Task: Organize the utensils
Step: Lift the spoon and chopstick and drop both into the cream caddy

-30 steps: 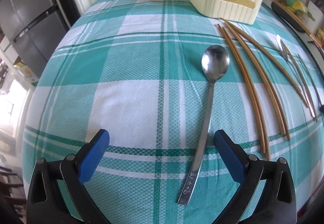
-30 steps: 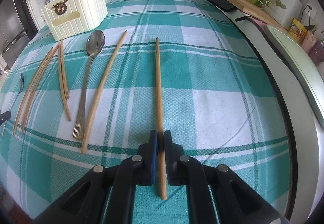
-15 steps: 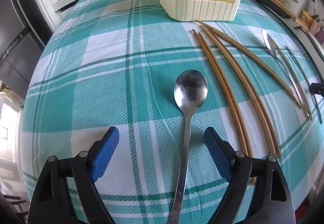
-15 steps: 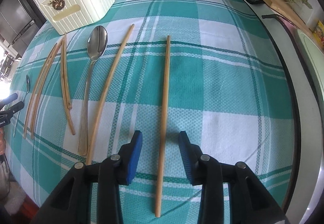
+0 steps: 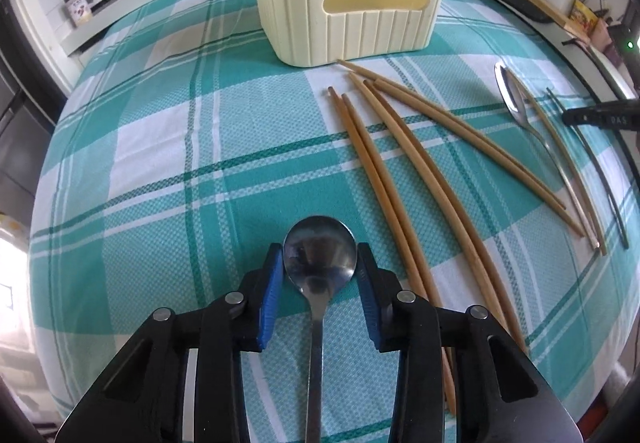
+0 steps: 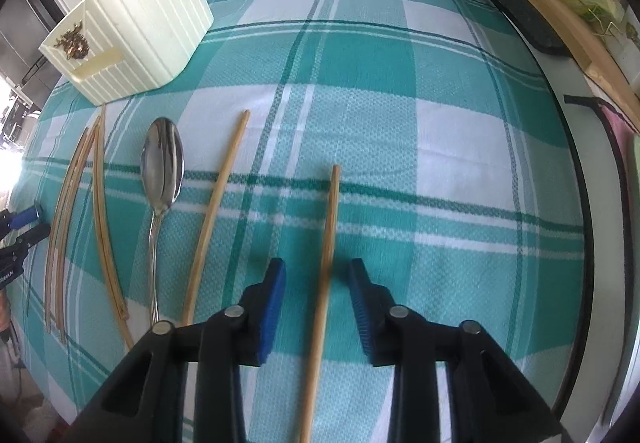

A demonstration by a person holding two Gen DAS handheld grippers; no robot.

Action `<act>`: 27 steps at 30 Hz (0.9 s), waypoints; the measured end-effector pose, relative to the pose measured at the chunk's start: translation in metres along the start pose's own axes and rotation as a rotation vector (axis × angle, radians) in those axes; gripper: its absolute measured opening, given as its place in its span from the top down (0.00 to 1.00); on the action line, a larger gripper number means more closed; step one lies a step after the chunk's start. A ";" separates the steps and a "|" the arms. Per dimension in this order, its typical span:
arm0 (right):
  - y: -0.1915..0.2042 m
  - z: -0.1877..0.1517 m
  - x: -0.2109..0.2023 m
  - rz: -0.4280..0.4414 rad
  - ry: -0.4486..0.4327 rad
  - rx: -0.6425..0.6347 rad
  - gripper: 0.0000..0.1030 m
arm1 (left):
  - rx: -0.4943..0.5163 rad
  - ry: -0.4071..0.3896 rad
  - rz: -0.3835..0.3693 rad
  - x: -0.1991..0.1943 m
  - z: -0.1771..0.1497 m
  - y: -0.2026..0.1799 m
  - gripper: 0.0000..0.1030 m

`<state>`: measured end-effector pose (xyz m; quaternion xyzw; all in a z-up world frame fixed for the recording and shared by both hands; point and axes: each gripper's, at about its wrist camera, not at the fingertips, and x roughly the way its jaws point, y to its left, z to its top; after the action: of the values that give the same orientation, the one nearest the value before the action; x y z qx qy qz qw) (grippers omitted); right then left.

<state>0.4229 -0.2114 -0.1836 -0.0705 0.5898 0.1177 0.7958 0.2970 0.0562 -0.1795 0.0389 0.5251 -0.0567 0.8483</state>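
A steel spoon [image 5: 320, 275] lies on the teal plaid cloth. My left gripper [image 5: 319, 247] is closing on it, the blue pads touching both sides of its bowl. Several wooden chopsticks [image 5: 400, 171] lie to its right, and a second spoon [image 5: 516, 99] lies beyond them. The cream utensil holder [image 5: 352, 15] stands at the back. My right gripper [image 6: 317, 263] straddles a single chopstick [image 6: 331, 219]; its jaws are closing, but the pads still stand clear of the stick. Another chopstick [image 6: 216, 203] and the second spoon [image 6: 162, 163] lie to its left, in front of the holder [image 6: 132, 39].
A wooden board [image 6: 560, 27] and a long black item [image 6: 516, 11] sit on the counter past the table's right edge [image 6: 580, 203]. Jars [image 5: 80, 3] and a stove stand behind the table. A fridge [image 5: 16, 131] stands off the left side.
My left gripper slid forward from the spoon's handle to its bowl and narrowed around it. My right gripper let go of the chopstick and moved forward along it.
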 end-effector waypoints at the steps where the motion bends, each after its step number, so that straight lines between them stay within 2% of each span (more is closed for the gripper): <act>1: 0.000 0.006 0.002 -0.007 -0.010 0.013 0.93 | -0.001 -0.004 0.002 0.000 0.001 0.001 0.65; 3: -0.003 0.014 0.000 -0.010 -0.037 0.043 0.94 | -0.010 -0.029 0.011 -0.006 0.003 0.003 0.65; 6: -0.005 0.012 -0.023 0.030 -0.108 0.067 0.94 | -0.039 -0.100 -0.019 -0.032 0.001 0.011 0.65; 9: 0.000 -0.003 -0.070 0.071 -0.207 0.042 0.94 | -0.055 -0.176 -0.040 -0.068 -0.002 0.020 0.65; 13: 0.012 -0.032 -0.132 0.073 -0.360 0.002 0.94 | -0.082 -0.285 -0.080 -0.116 -0.012 0.031 0.65; 19: 0.029 -0.063 -0.192 0.079 -0.532 -0.030 0.94 | -0.104 -0.383 -0.144 -0.159 -0.012 0.038 0.65; 22: 0.041 -0.064 -0.209 0.094 -0.596 -0.037 0.94 | -0.108 -0.414 -0.177 -0.172 -0.004 0.040 0.65; 27: 0.059 -0.038 -0.226 0.104 -0.688 -0.055 0.94 | -0.134 -0.456 -0.219 -0.194 0.018 0.046 0.65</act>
<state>0.3093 -0.1879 0.0222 -0.0179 0.2864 0.1907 0.9388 0.2339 0.1104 0.0021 -0.0882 0.3241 -0.1206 0.9341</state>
